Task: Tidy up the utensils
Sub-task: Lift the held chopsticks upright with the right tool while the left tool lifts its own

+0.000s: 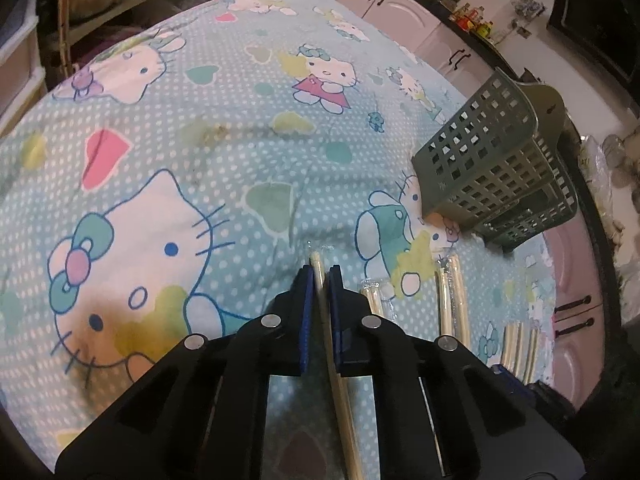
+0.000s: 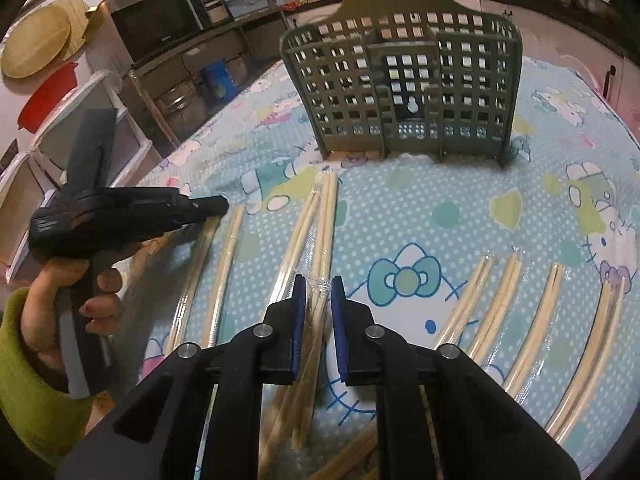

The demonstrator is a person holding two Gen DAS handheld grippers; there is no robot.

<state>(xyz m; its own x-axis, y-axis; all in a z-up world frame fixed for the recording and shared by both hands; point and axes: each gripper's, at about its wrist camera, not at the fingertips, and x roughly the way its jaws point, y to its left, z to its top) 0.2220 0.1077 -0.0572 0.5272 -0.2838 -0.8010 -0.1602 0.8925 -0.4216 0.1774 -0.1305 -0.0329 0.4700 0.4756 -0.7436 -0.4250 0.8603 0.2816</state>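
Observation:
My left gripper (image 1: 320, 272) is shut on a plastic-wrapped pair of wooden chopsticks (image 1: 344, 408) that runs back between its blue pads. In the right wrist view the left gripper (image 2: 218, 203) is held by a hand in a green sleeve, low over the leftmost packs. My right gripper (image 2: 319, 282) is shut on another wrapped chopstick pack (image 2: 324, 208) lying on the cloth. The green perforated utensil holder (image 2: 400, 80) stands upright straight beyond the right gripper, and to the right of the left one as the holder (image 1: 496, 164).
Several more wrapped chopstick packs (image 2: 536, 312) lie fanned on the cartoon-cat tablecloth (image 1: 200, 120) right of the right gripper, others (image 1: 452, 300) near the holder. Shelves, a microwave (image 2: 160, 28) and cabinets ring the table.

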